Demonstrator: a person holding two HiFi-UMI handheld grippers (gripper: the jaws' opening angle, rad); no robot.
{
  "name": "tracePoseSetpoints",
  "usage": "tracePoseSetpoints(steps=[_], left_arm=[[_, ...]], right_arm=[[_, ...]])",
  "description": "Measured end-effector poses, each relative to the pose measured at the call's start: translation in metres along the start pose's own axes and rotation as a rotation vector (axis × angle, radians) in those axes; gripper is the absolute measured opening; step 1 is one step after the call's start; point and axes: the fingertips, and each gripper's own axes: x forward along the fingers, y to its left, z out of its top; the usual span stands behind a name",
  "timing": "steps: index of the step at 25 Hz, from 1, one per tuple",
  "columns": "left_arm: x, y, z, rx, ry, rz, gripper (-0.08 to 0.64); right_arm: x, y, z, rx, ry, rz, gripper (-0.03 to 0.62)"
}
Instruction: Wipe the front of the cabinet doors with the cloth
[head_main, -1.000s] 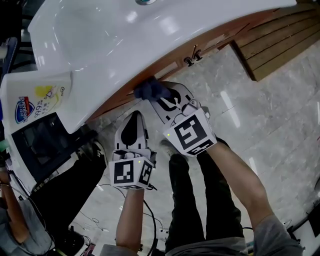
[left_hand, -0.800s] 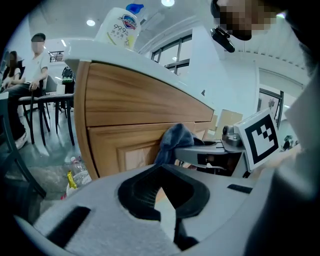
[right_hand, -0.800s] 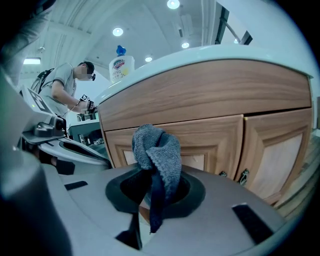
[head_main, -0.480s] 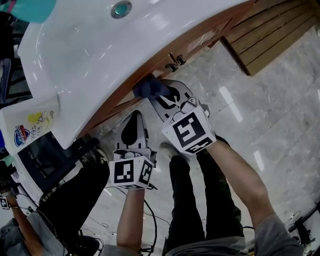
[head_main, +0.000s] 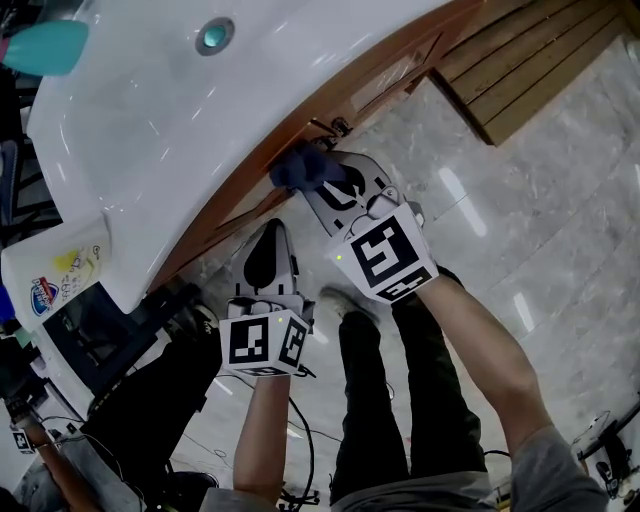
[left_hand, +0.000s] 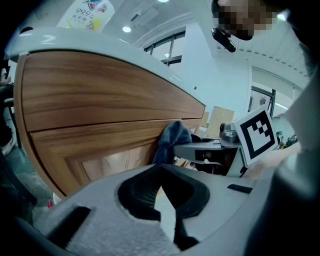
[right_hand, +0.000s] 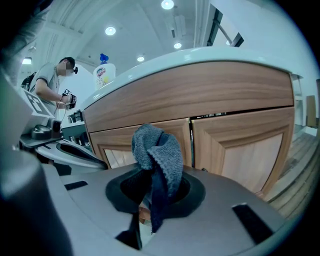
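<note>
Blue-grey knit cloth, all bunched up, clamped in right gripper against brown wooden cabinet door; left gripper closed, empty.

Bright ceiling spots overhead; glare streaks on floor and sink. Gripper views fisheye, corners black. Head view dim.
</note>
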Motion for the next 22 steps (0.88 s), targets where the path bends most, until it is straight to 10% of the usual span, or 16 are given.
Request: tracePoseSetpoints(steps=[22], left_arm=[[-0.015, -0.016, -0.005, 0.000, 0.000, -0.011, 0.008]], right_arm=[[-0.038, -0.036, -0.006, 0.075, -0.022, -0.098, 0.058]])
